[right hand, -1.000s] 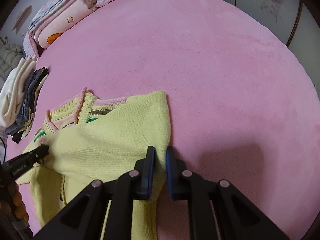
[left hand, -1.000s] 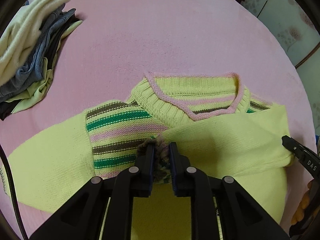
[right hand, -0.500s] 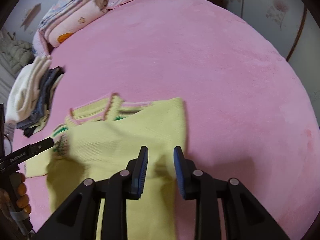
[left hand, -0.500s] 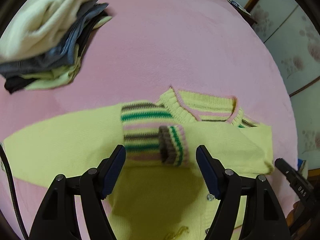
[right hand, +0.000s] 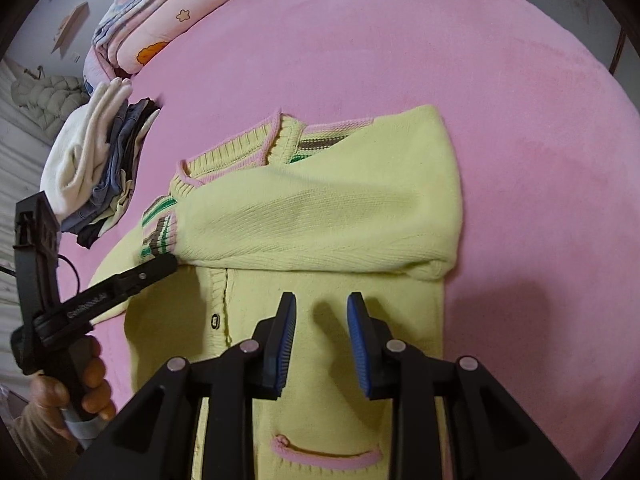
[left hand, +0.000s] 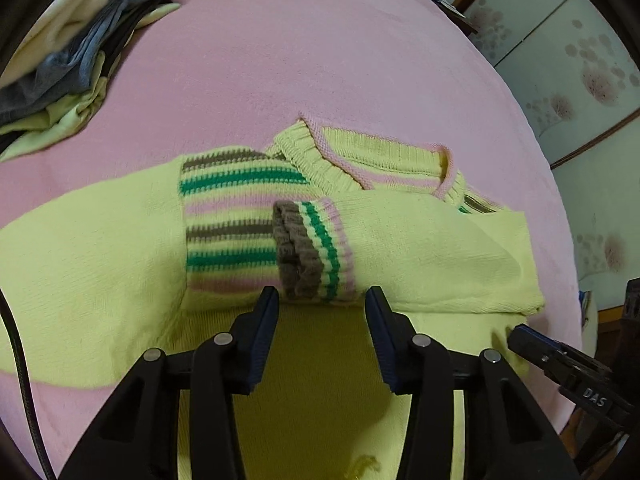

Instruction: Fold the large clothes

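Observation:
A yellow-green knit sweater (left hand: 420,240) with a pink-edged collar (left hand: 360,152) lies flat on the pink bed. One sleeve is folded across its chest, and its striped cuff (left hand: 312,256) rests on the striped shoulder. The other sleeve (left hand: 80,248) still stretches out to the left. My left gripper (left hand: 320,300) hovers just short of the cuff; its jaws are closing with nothing between them. My right gripper (right hand: 322,300) stands open above the sweater's (right hand: 320,216) body, below the folded sleeve, holding nothing. The left gripper's tip (right hand: 168,260) shows beside the cuff.
A pile of folded clothes (left hand: 60,72) sits at the left of the pink bedspread (left hand: 320,40). Folded quilts (right hand: 160,20) lie at the far edge. A person's hand (right hand: 92,392) grips the left tool. Patterned wardrobe doors (left hand: 580,60) stand to the right.
Both grippers let go of the sleeve, which now lies folded across the chest. Both pulled back toward the hem, and the left jaws opened wide, then narrowed.

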`<state>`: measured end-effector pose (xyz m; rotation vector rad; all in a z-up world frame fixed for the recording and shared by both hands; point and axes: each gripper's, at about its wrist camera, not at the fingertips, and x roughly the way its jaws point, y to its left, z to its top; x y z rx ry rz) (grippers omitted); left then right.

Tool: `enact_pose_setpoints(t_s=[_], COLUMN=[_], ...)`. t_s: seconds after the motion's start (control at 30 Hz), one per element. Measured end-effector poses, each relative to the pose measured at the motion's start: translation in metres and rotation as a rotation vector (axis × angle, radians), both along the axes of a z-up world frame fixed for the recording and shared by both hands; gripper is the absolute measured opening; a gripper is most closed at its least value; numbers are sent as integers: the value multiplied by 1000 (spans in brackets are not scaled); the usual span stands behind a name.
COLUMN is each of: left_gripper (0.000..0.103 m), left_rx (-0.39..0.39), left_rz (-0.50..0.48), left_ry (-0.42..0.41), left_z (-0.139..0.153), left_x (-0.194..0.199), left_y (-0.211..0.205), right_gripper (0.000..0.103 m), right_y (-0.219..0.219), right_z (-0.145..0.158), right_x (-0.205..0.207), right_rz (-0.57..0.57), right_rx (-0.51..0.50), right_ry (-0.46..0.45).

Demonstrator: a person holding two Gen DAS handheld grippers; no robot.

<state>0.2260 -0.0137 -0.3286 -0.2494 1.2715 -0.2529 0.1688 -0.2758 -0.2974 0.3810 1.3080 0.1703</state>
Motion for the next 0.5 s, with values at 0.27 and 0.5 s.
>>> enact_pose_setpoints(t_s=[0.27,0.5], left_gripper=[10,5], left_rx=[8,-30], left_rz=[5,85], left_ry=[10,172], left_z=[0,16], left_x=[5,-8], left_y=[2,14], right_gripper=[26,26], right_y=[-1,0], right_z=[-11,-7], right_x=[6,2], right_rz=[-18,-5], right_rx=[20,29], right_ry=[20,15])
